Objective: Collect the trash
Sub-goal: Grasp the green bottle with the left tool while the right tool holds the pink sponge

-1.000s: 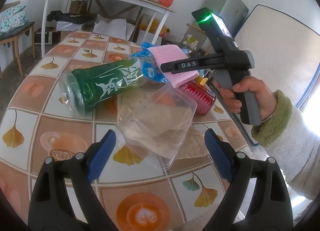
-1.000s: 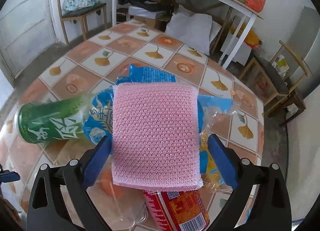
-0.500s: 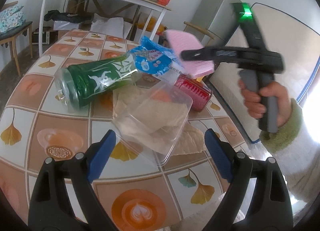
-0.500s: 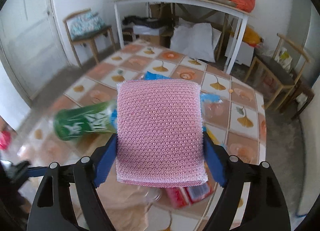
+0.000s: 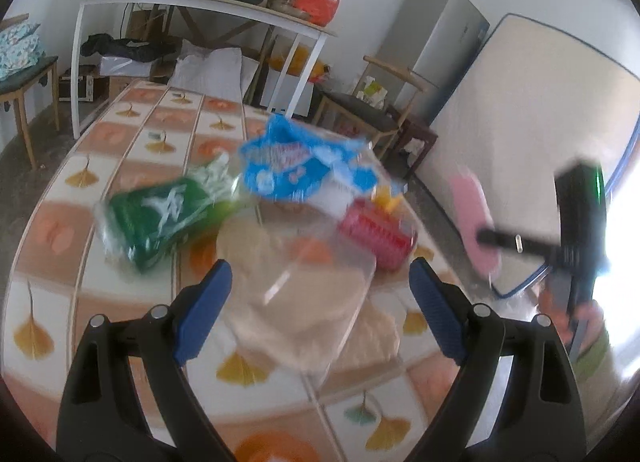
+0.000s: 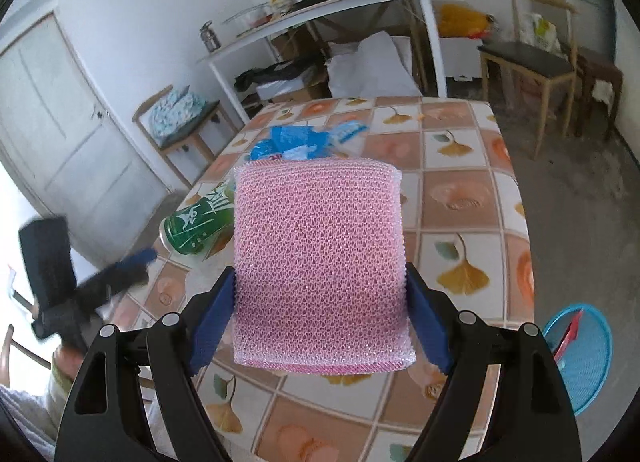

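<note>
Now the right hand-held gripper (image 6: 320, 314) pinches a pink sponge (image 6: 320, 262) (carrying step); next, release over the blue basket (image 6: 580, 358).

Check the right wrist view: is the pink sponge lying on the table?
No, the pink sponge is clamped in the right gripper, lifted above the table.

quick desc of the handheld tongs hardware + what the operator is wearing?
Both tongs, left and right, match: black plastic arms with slotted cut-outs and silver pivot screws, ending in blue pads. Seen from the left camera, the right unit has a black body with a green indicator light. Its handle is too blurred to describe. The operator wears a white fleecy sleeve with a green cuff. No cables visible.
</note>
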Tool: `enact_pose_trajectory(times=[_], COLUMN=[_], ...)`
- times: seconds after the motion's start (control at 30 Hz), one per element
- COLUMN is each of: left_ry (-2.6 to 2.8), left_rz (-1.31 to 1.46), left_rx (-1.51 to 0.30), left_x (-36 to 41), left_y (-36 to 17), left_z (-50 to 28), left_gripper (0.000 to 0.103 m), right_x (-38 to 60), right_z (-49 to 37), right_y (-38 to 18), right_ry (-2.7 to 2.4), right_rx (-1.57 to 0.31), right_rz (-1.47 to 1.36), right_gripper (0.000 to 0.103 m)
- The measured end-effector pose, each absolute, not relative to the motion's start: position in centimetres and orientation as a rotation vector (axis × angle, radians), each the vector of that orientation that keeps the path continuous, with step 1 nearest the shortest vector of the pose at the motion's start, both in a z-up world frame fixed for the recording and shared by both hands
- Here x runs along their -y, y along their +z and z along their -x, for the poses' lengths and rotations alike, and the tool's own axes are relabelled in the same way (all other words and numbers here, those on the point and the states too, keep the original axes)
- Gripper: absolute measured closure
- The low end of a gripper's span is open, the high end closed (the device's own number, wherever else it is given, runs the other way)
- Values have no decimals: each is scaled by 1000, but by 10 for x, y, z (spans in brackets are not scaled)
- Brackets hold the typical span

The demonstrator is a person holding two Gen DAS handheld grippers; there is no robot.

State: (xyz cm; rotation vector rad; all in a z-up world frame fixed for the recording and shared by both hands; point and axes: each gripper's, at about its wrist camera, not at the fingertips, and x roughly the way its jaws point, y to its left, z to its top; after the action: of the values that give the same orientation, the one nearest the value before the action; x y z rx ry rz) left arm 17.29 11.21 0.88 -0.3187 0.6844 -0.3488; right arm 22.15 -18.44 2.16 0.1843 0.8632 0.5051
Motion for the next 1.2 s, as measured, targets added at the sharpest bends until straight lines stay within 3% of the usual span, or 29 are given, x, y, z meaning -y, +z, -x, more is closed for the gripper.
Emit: enact_pose_trajectory(times=[0.27, 0.6, 0.8, 1.2], left_ry=[-269, -147, -96, -54], left_rz=[232, -180, -296, 49], left_rx=[-684, -1046, -1151, -1210], left_x=[-136, -153, -144, -179], left_y=[33, -25, -40, -33], left_z=[-234, -324, -323, -248], left_gripper=[17, 18, 47, 49], right_x=[216, 237, 245, 250], right_z=[-218, -225, -224, -215], right_y=[7, -13, -17, -9], right_ry=[516, 514, 506, 525], right_rx=[-847, -859, -863, -841], right_rz=[-263, -303, -329, -345], right_gripper=[25, 25, 25, 25])
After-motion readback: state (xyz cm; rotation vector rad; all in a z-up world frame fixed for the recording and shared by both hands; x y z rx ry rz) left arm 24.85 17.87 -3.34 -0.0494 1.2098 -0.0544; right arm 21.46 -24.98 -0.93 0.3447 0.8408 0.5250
